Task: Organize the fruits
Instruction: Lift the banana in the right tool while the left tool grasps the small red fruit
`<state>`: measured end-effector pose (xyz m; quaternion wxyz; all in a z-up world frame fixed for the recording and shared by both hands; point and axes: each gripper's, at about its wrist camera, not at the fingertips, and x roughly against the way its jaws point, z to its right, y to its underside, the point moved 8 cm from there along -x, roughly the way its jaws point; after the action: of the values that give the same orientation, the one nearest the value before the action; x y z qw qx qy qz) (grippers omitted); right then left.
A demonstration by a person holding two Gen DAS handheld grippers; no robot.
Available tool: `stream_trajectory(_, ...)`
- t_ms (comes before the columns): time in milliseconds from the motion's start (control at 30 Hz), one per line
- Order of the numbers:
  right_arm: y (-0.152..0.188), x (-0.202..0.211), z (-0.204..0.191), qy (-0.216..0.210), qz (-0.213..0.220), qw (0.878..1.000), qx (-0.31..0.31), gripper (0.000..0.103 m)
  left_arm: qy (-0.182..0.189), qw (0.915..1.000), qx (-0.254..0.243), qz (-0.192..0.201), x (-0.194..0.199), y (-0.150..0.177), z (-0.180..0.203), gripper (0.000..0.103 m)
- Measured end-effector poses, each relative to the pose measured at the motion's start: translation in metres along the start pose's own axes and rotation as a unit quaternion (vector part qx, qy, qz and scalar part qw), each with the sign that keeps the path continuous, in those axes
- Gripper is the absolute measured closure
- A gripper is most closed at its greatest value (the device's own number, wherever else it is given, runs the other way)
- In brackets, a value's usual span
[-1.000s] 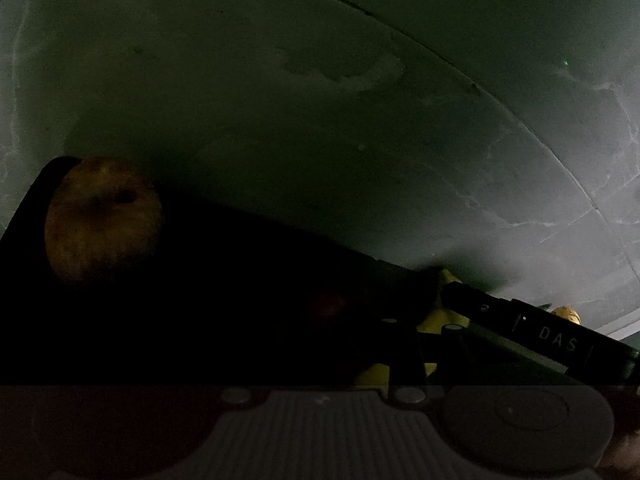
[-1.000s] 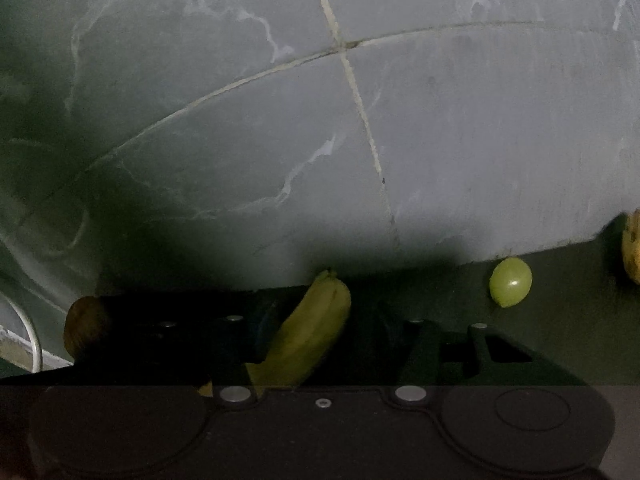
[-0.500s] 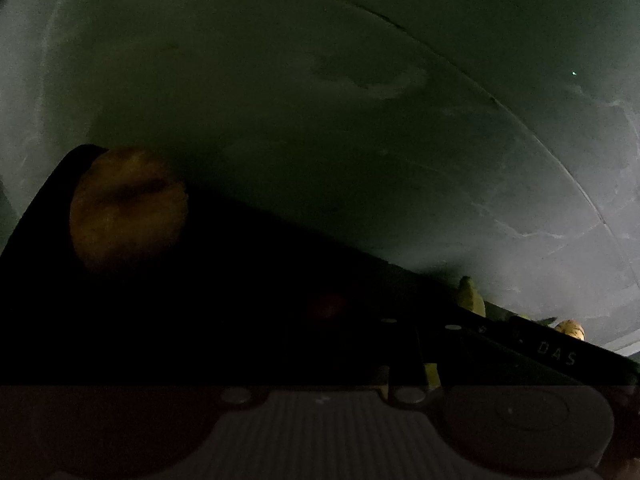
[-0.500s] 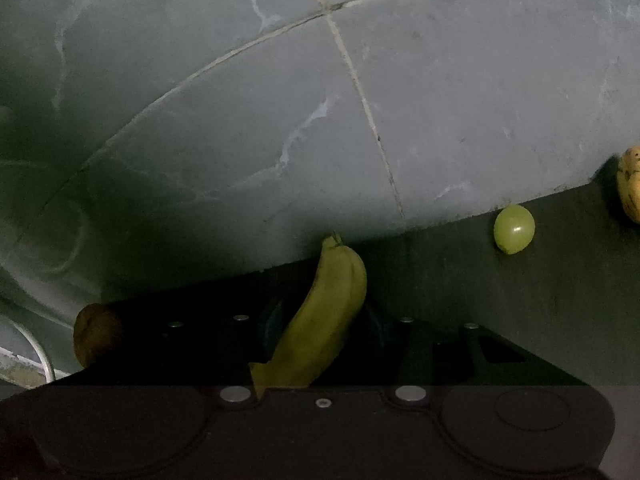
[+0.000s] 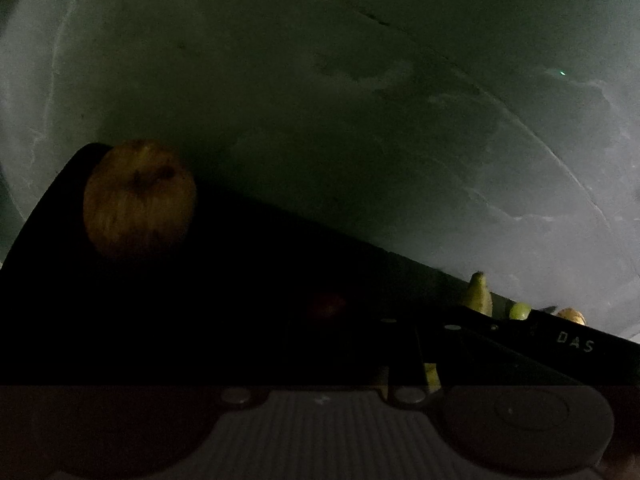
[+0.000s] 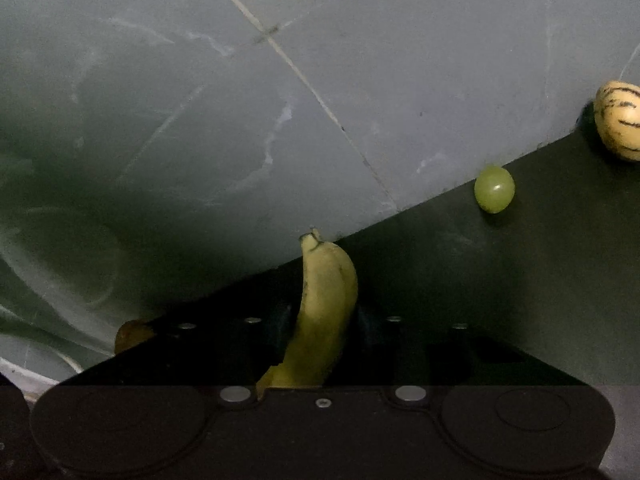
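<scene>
- While R gripper (image 6: 324, 320) was closing round banana (image 6: 326, 312), dark mat (image 6: 540, 280) lay on grey veined floor tiles (image 6: 360, 80), dim rm.
- L gripper (image 5: 332, 320) narrow; contents too dark.

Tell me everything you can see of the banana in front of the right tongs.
The banana is yellow-green with dark flecks and a dark stem tip. It lies on the dark mat, tip reaching the mat's edge by the grey tiled floor. Its lower part sits between the closing fingers of the right tongs; contact is too dark to confirm. The left view shows its tip.
</scene>
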<state>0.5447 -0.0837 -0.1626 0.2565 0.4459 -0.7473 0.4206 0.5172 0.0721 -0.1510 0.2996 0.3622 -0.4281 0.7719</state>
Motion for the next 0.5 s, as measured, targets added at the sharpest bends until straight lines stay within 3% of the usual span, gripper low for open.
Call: stream_trajectory(500, 0.004, 0.087, -0.002, -0.001, 0.068, 0.994, 0.087, 0.071, 0.009, 0.9992, -0.029, 0.026, 0.036, 0.025, 0.016, 0.072)
